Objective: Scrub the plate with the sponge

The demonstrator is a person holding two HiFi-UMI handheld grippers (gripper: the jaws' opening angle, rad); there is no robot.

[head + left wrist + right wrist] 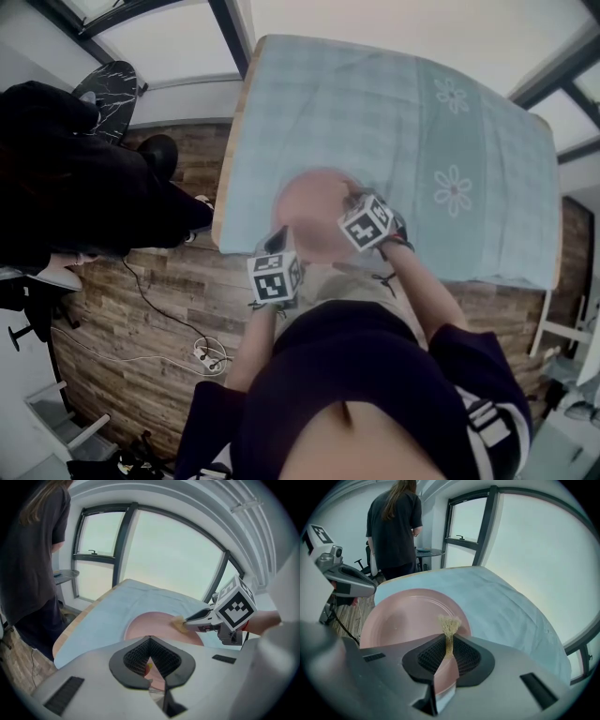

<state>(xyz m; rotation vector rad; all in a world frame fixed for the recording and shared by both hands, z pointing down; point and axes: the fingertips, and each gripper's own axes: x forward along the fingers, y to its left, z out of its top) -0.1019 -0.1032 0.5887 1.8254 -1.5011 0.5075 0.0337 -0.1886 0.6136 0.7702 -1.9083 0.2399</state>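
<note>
The right gripper [448,645] was pinched tight on the sponge [449,624], squeezing it thin. In the right gripper view the sponge touched the pink plate [410,616] at about 4 o'clock. The left gripper [151,662] was closed narrow on the plate's near rim. The plate was over the blue cloth [375,122] on the worktop. A person in dark clothes [66,178] stood at 9 o'clock beside the worktop. Wires [202,352] lay on the wooden floor [122,309] at 7 o'clock.
</note>
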